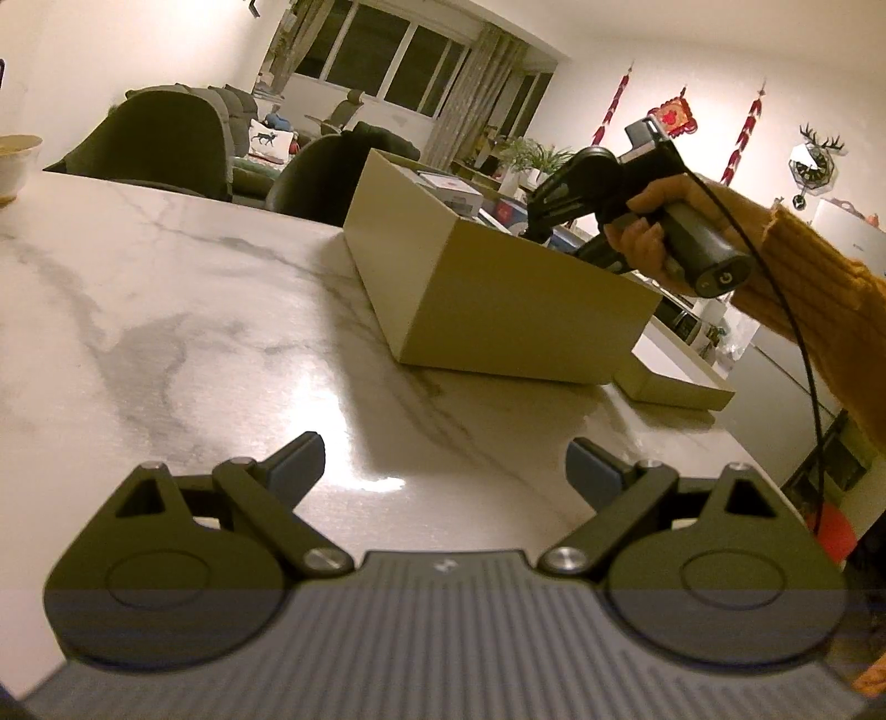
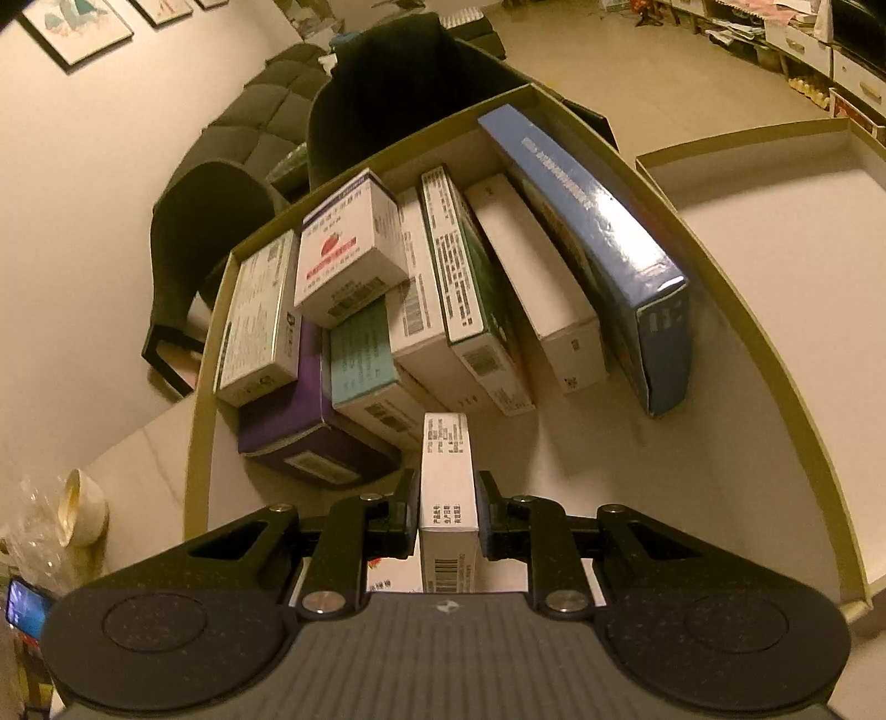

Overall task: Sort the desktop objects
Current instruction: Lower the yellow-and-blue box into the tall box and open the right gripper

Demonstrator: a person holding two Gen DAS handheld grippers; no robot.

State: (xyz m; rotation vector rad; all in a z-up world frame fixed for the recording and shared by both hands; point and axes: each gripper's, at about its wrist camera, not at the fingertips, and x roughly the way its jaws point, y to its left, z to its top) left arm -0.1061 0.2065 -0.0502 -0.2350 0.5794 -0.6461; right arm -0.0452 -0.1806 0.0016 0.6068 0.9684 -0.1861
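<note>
the slim carton's (image 2: 447, 498) lower end (barcode side) hides behind the tool body.

Nine small boxes (image 2: 448, 498), two chairs (image 2: 205, 243)

Pretty warm, yellowish lighting here, with dark windows (image 1: 382, 61) and patterned curtains (image 1: 476, 94) at the back. Dark chairs (image 1: 160, 144) sit along the marble surface (image 1: 166, 310), and framed pictures (image 2: 77, 25) hang on the wall.

This is a home, an open living and dining room lit warmly at night. A marble-patterned table (image 1: 166, 310) stands with 2 dark upholstered chairs (image 1: 160, 144) pulled up to it, and a sofa with a deer-print cushion (image 1: 269, 138) sits beyond. Curtained windows (image 1: 387, 61), red hanging ornaments (image 1: 745, 138), potted plants (image 1: 534, 155) and framed pictures (image 2: 77, 25) line the walls.
</note>
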